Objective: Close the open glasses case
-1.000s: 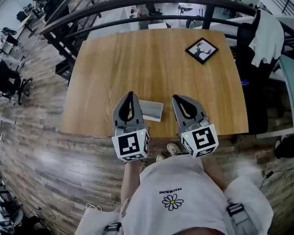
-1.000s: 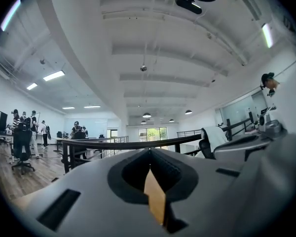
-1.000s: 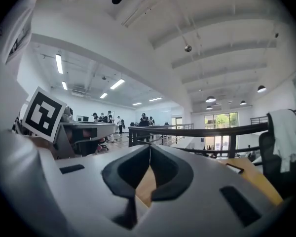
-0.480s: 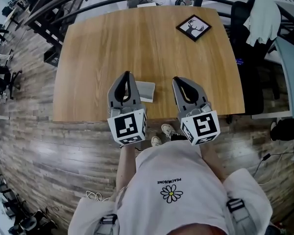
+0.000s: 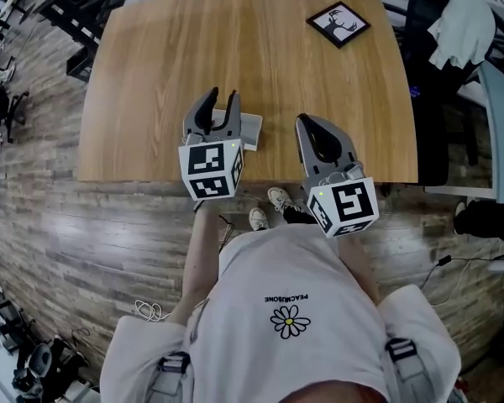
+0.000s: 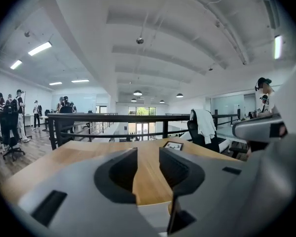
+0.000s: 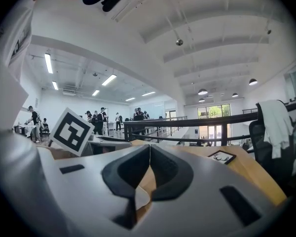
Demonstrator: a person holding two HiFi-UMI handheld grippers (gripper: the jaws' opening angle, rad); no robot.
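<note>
The glasses case [image 5: 250, 129] is lying pale and flat near the table's [image 5: 260, 49] 6 o'clock edge. It is just at 3 o'clock of the left tongs [image 5: 222, 99], whose body is covering its left end. Whether anything is sitting inside it cannot be told. The left tongs are standing wide apart, with table wood showing between their tips. The right tongs [image 5: 303, 122], at 3 o'clock of the case and apart from it, are pressing together on nothing. A picture frame [image 5: 338, 23] is resting toward the table's 1 o'clock corner. An office chair [image 5: 427, 82] draped with a pale cloth is standing at 3 o'clock of the table, on a plank floor [image 5: 67, 250]. Half a second ago the left tongs were meeting at the tips; now they are gaping.
</note>
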